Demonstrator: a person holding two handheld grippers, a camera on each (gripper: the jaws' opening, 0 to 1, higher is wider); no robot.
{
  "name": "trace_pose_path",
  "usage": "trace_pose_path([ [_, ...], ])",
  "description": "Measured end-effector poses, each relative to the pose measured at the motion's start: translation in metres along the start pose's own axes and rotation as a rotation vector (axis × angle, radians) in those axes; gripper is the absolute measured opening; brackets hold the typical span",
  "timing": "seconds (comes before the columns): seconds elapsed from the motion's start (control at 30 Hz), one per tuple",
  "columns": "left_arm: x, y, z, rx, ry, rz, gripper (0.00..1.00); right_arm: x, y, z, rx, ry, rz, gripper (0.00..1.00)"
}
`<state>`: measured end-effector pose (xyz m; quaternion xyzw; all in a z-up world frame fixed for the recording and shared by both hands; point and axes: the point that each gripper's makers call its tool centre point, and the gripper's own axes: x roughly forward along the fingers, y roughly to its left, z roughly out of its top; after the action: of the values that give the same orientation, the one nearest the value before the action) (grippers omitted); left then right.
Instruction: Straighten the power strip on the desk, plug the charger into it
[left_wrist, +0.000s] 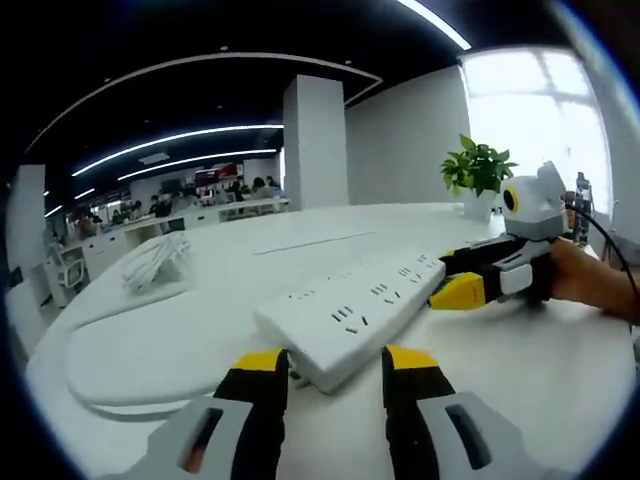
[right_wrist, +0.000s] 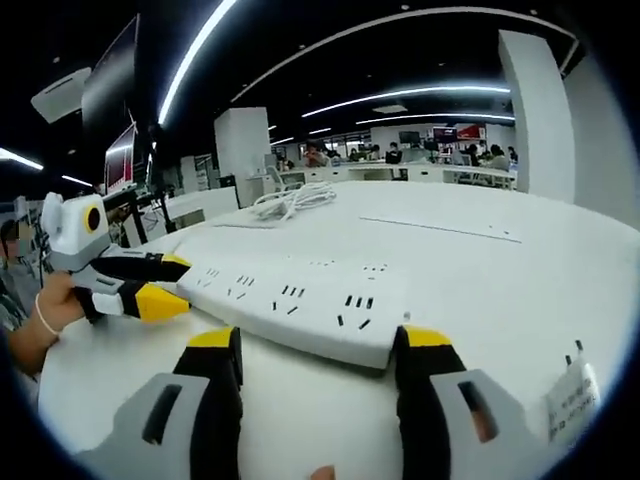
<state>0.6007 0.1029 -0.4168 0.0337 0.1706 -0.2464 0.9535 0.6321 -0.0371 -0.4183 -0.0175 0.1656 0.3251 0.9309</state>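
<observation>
White worktop (left_wrist: 520, 370) carried the power strip (left_wrist: 350, 310); left tool (left_wrist: 335, 370) and right tool (right_wrist: 320, 350), both spread wide, bracketed its ends. Straightening step, apparently; next, closing to grip.

Ceiling: we are seeing a dark ceiling with long curved light strips (left_wrist: 180, 135) glowing.
Pillar: a white square column (left_wrist: 314, 140) is standing behind the white desk (left_wrist: 300, 225).
Window: daylight is pouring through a bright window (left_wrist: 540, 110) beside a potted plant (left_wrist: 478, 170).
Far room: people are sitting at distant desks (right_wrist: 440, 170); monitors (right_wrist: 122, 155) are standing nearby.
</observation>
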Motion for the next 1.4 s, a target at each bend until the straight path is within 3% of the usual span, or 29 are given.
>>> trace_pose_path([
  [0.13, 0.0, 0.003, 0.0, 0.004, 0.003, 0.015, 0.31, 0.001, -0.01, 0.001, -0.01, -0.003, -0.033, 0.5],
  [0.33, 0.003, 0.004, 0.0, -0.037, -0.002, -0.007, 0.31, 0.003, -0.013, 0.003, 0.0, -0.013, -0.065, 0.5],
  [0.93, 0.016, -0.001, 0.002, -0.035, 0.006, -0.057, 0.32, -0.016, -0.014, -0.001, 0.037, 0.002, -0.204, 0.45],
  [1.4, 0.024, -0.007, 0.002, -0.045, 0.008, -0.099, 0.33, -0.027, -0.016, -0.005, 0.053, 0.018, -0.267, 0.43],
])
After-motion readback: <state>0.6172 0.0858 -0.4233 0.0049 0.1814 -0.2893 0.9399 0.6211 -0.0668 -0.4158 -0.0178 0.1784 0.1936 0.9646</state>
